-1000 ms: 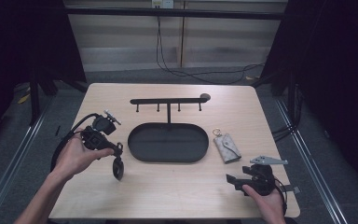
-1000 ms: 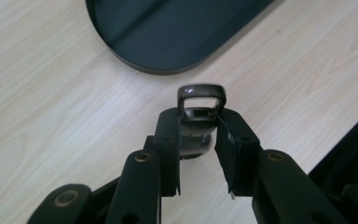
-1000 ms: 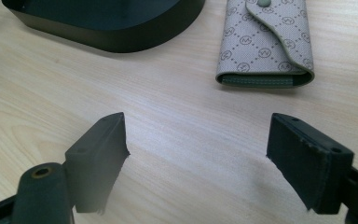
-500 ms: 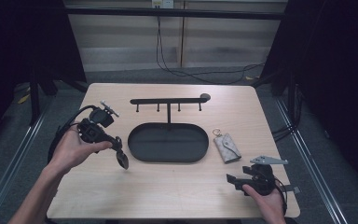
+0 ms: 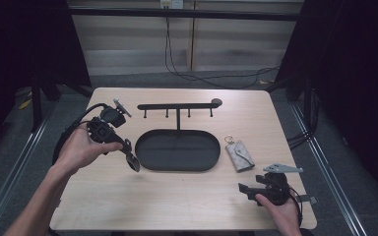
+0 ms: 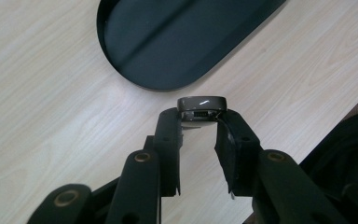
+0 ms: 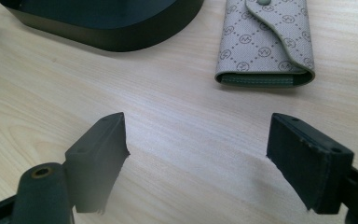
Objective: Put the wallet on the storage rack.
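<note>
The table (image 5: 177, 206) carries a black oval tray (image 5: 177, 150) with a hook rack (image 5: 177, 105) behind it. A patterned key case (image 5: 239, 155) lies just right of the tray. The left gripper (image 6: 200, 119) is clamped on a small dark fob (image 6: 201, 103), raised above the table near the tray's left end. The right gripper (image 7: 196, 140) rests at the near right corner, jaws wide and empty

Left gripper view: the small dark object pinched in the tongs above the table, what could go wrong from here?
1. The left tongs hold the small dark glossy object only at their very tips, so it could slip and drop onto the light wooden table.
2. It hangs beside the black oval metal tray, not over it; releasing now would likely miss.
3. The tray's raised rim could catch the object if it is carried across low.
</note>
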Demonstrator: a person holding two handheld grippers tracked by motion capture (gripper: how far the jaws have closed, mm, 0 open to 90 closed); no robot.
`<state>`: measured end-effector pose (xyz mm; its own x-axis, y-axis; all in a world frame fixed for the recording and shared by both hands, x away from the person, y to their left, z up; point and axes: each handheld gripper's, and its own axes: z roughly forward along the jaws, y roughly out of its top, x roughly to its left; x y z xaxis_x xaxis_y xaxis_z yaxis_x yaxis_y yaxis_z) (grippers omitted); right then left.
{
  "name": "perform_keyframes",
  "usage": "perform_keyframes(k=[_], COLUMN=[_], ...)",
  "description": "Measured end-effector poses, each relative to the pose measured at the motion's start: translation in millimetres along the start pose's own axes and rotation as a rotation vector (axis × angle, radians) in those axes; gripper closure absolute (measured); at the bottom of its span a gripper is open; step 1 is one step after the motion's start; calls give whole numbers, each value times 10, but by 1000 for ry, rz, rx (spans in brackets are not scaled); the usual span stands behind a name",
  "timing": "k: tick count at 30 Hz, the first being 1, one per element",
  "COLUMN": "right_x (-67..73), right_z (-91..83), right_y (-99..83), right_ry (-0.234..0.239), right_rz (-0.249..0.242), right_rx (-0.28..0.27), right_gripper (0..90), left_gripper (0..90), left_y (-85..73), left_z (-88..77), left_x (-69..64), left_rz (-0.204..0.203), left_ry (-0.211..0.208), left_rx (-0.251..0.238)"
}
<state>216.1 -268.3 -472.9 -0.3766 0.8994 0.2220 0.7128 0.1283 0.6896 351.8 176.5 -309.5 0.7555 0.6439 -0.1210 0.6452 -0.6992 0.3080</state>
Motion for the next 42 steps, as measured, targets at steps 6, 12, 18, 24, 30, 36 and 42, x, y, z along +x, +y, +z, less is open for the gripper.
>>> perform_keyframes(k=[6,12,18,24,30,36,42], right_x=[9,4,4,4,2,7,9], right_z=[-7,-12,-17,-14,-18,-16,-17], right_y=[-4,-9,-11,-11,-13,-12,-13], right_ry=[3,6,11,10,13,18,20], right_rz=[-2,-2,-2,-2,-4,-9,-14], right_rx=[0,-2,-5,-3,-5,1,1], right_gripper=[201,200,200,200,200,200,200], left_gripper=[707,707,707,708,707,707,707], left_y=[131,277,429,560,669,770,862], left_z=[20,-12,-23,30,40,74,177], left_x=[28,33,43,79,118,169,193], left_rz=[-17,-30,-33,-51,-48,-66,-81], left_ry=[5,4,14,23,36,39,39], left_rx=[36,37,54,82,103,126,147])
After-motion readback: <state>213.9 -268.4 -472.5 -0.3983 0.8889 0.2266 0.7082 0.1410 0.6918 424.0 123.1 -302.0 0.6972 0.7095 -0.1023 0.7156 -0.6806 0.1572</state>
